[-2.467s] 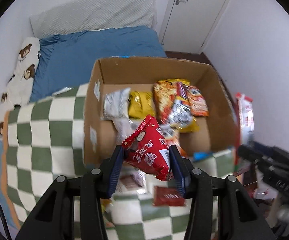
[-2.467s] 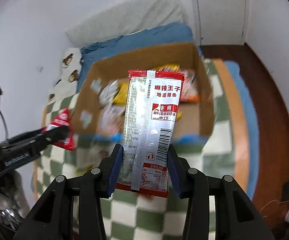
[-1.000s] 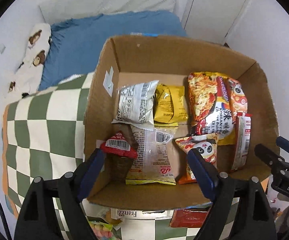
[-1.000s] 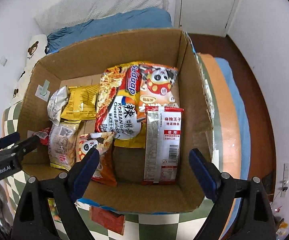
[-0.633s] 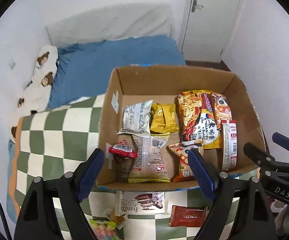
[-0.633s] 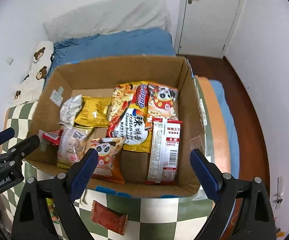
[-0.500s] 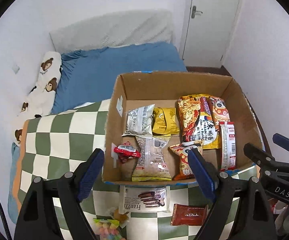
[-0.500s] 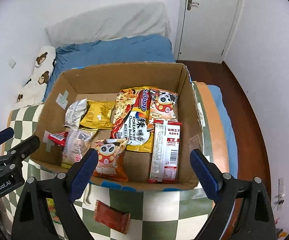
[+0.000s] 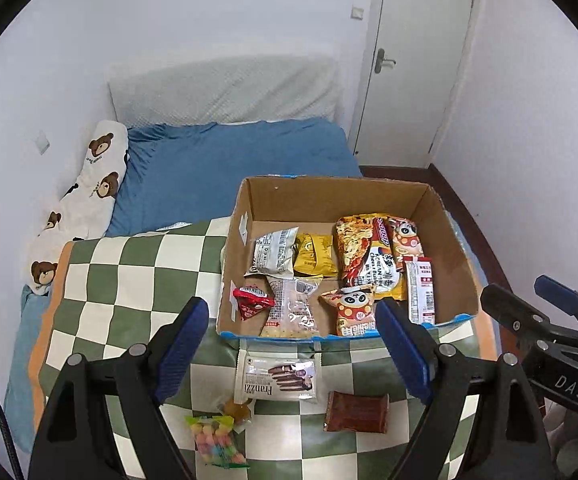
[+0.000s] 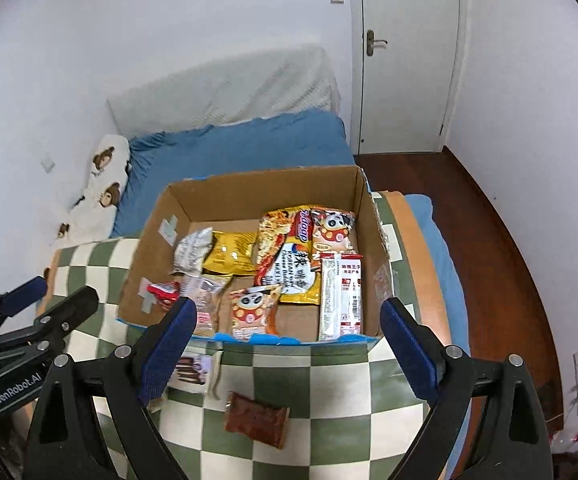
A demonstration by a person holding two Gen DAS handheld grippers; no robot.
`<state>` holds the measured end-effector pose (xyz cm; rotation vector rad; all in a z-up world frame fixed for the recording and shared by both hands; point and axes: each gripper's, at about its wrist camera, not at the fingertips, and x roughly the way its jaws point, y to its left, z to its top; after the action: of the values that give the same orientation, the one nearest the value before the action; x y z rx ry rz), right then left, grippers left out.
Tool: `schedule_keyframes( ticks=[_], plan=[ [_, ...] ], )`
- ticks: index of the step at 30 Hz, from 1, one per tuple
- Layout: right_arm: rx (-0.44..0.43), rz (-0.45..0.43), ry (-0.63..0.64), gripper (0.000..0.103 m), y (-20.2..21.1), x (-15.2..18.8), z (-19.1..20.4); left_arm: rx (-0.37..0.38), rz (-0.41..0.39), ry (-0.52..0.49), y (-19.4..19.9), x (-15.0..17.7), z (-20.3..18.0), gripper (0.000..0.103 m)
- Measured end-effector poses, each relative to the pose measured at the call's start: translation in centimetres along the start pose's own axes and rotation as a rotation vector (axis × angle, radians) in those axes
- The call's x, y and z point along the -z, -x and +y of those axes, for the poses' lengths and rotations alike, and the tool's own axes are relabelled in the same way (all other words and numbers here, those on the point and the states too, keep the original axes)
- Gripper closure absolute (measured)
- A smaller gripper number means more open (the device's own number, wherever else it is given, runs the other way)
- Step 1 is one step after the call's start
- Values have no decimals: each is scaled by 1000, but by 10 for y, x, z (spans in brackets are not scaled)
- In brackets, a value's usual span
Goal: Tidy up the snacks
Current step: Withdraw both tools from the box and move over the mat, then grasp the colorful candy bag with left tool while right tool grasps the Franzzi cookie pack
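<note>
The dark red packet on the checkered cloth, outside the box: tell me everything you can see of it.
The dark red packet is a small, flat, rectangular wrapper, foil-like, with crimped ends. It lies flat on the green-and-white checkered cloth, in front of the cardboard box, apart from it. Nothing touches it; both grippers are open above.

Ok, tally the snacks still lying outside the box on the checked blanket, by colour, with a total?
white pack: 1
brown pack: 1
multicoloured candy bag: 1
amber sweet: 1
Total: 4
</note>
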<state>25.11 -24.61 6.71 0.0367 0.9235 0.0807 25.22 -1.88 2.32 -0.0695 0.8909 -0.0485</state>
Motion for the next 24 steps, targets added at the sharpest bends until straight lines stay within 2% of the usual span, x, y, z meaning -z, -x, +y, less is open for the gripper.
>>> schedule_keyframes(
  ticks=[4, 8, 12, 15, 19, 20, 21, 22, 24],
  plan=[
    [-44, 21, -12, 8, 8, 11, 5, 1, 7, 37, 9, 9, 13, 18],
    [-116, 126, -23, 8, -14, 35, 15, -50, 46, 107, 5, 32, 46, 18],
    [-199, 259, -28, 8, -67, 65, 40, -119, 166, 185, -22, 69, 89, 18],
    [-216, 331, -33, 8, -110, 84, 57, -176, 238, 232, -40, 95, 115, 18],
    [-233, 427, -105, 10, -177, 108, 64, -231, 310, 277, -59, 127, 140, 18],
    [-228, 433, -115, 23, -189, 112, 65, -241, 325, 286, -63, 134, 145, 18],
    [-227, 440, -125, 46, -204, 118, 67, -255, 342, 296, -69, 142, 150, 18],
    [-229, 449, -130, 51, -212, 120, 68, -260, 355, 302, -73, 147, 154, 18],
    [-262, 483, -150, 52, -224, 133, 73, -256, 389, 322, -83, 160, 160, 18]
  ],
)
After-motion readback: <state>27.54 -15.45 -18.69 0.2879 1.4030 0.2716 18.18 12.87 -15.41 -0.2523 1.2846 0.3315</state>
